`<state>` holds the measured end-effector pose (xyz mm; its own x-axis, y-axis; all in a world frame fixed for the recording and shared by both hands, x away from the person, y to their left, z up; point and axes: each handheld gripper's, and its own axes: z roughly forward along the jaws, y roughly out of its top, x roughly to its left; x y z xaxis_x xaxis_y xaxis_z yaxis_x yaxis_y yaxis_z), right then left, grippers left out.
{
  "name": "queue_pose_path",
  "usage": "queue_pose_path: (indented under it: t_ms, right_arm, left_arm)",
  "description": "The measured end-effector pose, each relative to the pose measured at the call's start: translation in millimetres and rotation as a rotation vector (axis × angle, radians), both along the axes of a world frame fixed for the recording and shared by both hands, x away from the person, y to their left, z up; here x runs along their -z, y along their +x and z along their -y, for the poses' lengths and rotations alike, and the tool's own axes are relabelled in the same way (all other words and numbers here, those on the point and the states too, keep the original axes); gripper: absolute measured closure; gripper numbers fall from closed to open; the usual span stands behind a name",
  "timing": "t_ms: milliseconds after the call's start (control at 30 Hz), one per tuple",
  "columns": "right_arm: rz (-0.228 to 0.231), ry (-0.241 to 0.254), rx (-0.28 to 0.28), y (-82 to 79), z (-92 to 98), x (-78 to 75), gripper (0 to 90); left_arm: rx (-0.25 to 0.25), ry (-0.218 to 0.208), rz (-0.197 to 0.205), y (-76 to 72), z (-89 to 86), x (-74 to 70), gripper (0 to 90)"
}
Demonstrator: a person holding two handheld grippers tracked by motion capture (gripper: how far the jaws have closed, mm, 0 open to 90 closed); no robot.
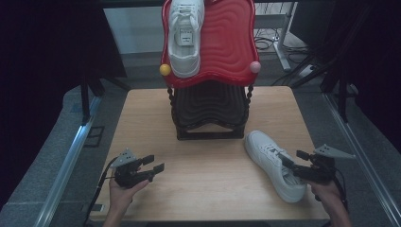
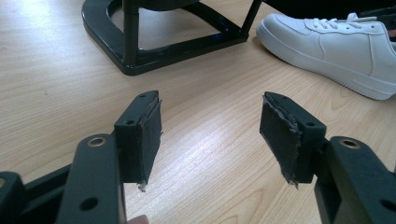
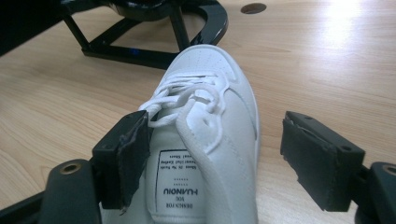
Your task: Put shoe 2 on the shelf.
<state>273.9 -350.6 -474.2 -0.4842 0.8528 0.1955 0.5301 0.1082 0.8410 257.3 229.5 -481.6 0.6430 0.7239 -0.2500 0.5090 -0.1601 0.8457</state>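
Sneaker (image 3: 210, 121) sits between wide-open right gripper (image 3: 215, 154) jaws, ungripped.

The table (image 1: 208, 142) is overlooked from above its near edge. From both gripper views, set low and close, the rack (image 2: 154, 46) base and the shoe (image 3: 205, 130) beside it are faced and shared.

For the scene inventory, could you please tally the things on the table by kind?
White sneakers: 2, one on the rack's red top shelf, one on the table
Two-tier shoe rack: 1
Handheld grippers: 2, left, right
Total: 5
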Motion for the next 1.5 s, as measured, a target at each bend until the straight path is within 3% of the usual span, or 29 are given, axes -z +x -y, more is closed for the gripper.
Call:
queue_pose_path:
  t_ms: [133, 267, 300, 400, 433, 533, 700, 833, 1133, 1333, 1500]
  right_arm:
    - [-0.016, -0.068, -0.008, 8.8, -8.7, 3.4, 28.5]
    - [-0.047, -0.12, 0.007, 17.4, -11.0, 10.7, 39.4]
    - [-0.062, -0.126, 0.019, 19.0, -9.9, 12.5, 46.3]
    - [-0.094, -0.076, 0.023, 21.8, -4.2, 13.9, 60.1]
    - [-0.091, -0.065, 0.012, 21.8, -3.6, 14.1, 63.2]
    - [-0.066, -0.102, 0.009, 20.4, -6.4, 12.8, 71.0]
    - [-0.033, -0.118, 0.017, 17.7, -8.2, 11.4, 80.7]
    - [-0.025, -0.073, 0.041, 14.6, -6.1, 13.2, 81.8]
    - [-0.003, 0.126, 0.073, 3.6, 6.3, 17.9, 82.7]
    - [0.033, 0.253, 0.104, -2.8, 15.1, 8.8, 83.1]
    - [0.087, 0.316, 0.121, -7.8, 21.4, -7.4, 83.1]
  left_arm:
    - [-0.002, 0.0, 0.002, -0.6, -0.6, -0.6, 39.2]
    - [-0.002, 0.001, 0.002, -0.4, -1.4, -0.6, 39.1]
    - [-0.002, -0.01, 0.0, -0.2, -1.8, 0.2, 39.2]
    - [-0.007, -0.073, -0.043, 3.1, -8.2, 7.0, 39.4]
    - [-0.014, -0.073, -0.045, 3.5, -9.6, 7.8, 39.6]
    - [-0.022, -0.117, -0.055, 4.0, -15.2, 8.8, 40.1]
    - [-0.033, -0.109, -0.053, 3.9, -17.3, 9.5, 40.3]
    - [-0.034, -0.088, -0.054, 4.5, -15.6, 11.1, 40.4]
    - [-0.033, -0.091, -0.053, 3.9, -16.2, 10.5, 40.3]
    - [-0.035, -0.093, -0.053, 4.1, -17.1, 10.8, 40.3]
    - [-0.035, -0.096, -0.053, 3.7, -17.9, 10.3, 40.3]
